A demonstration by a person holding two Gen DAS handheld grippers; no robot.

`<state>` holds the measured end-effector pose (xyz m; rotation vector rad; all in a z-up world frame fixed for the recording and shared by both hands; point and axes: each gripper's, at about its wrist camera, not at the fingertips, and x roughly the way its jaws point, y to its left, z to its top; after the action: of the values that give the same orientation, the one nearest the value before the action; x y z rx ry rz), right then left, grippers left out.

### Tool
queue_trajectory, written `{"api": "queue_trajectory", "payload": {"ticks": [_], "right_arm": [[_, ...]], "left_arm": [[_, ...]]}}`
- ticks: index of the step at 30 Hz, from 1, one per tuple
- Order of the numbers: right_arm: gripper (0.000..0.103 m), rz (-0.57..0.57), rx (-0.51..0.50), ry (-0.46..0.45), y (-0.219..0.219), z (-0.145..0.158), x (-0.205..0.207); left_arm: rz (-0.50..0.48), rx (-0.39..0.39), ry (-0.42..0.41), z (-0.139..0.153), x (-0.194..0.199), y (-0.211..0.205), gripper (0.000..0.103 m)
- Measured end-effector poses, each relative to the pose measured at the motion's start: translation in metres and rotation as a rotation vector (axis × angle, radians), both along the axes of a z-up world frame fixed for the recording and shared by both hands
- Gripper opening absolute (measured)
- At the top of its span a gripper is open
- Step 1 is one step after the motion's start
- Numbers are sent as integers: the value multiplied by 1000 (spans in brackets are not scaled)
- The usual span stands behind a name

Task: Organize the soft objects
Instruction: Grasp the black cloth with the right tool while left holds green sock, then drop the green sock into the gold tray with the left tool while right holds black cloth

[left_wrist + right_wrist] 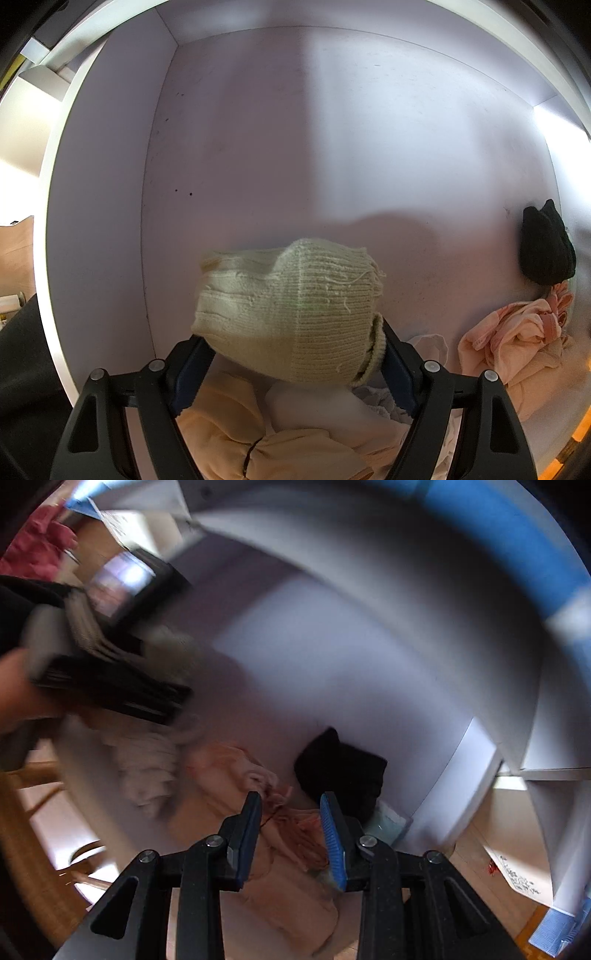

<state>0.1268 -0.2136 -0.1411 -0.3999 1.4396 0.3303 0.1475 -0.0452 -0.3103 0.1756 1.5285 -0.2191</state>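
My left wrist cam looks straight down along my left gripper (291,343) into a white box (110,221), v. close: the box floor and walls fill nearly the whole frame, its lit rim curving round the edges, room visible only at far left. My right wrist cam also faces down, along my right gripper (290,812), but from over the box's other side and a bit further off, so the box wall, wood floor (476,834) and shelving show at right. That pic is motion-blurred. Shared by both views: the box interior, the black cloth (546,251) (343,768) and pink garment (517,336) (236,768) beside it.
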Motion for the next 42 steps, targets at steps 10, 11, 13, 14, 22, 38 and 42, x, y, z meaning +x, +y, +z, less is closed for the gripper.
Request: {"api": "queue_trajectory", "payload": {"ticks": [10, 11, 13, 14, 22, 38, 42], "right_arm": [[43, -121, 0, 34, -35, -60, 32], [43, -117, 0, 36, -36, -63, 32], [50, -105, -1, 37, -34, -67, 30], [50, -94, -10, 36, -33, -69, 29], [47, -52, -55, 31, -31, -77, 24], [46, -49, -64, 39, -10, -69, 38], [46, -50, -65, 39, -10, -69, 39]], "left_arm": [[1, -4, -6, 0, 1, -1, 78], [3, -6, -6, 1, 1, -1, 76], [20, -29, -2, 3, 3, 2, 74], [28, -43, 2, 3, 3, 3, 73], [43, -87, 6, 19, 1, 9, 70], [-152, -82, -90, 100, -16, 1, 70], [-212, -101, -149, 132, -25, -2, 70]]}}
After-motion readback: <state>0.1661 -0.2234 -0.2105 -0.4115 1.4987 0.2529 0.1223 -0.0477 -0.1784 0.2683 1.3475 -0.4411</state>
